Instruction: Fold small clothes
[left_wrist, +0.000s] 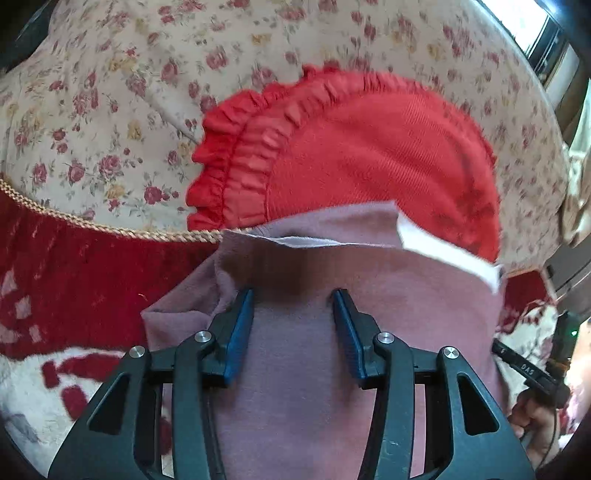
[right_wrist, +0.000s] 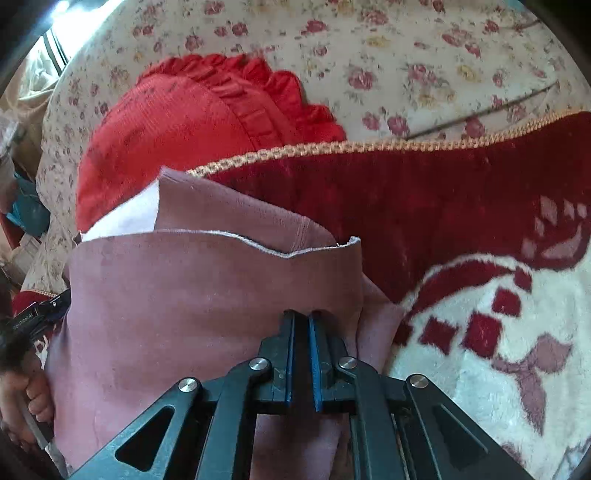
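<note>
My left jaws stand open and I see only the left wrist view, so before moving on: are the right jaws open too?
Observer: No. The right gripper has its jaws shut, with the tips over the mauve garment. I cannot tell whether cloth is pinched.
Operator: What is beside the garment there?
Observer: The red and white blanket, bare to the picture's right of the garment.
Operator: Is the top layer tidy?
Observer: Its hemmed edge runs across fairly smoothly and ends in a slightly curled corner.
</note>
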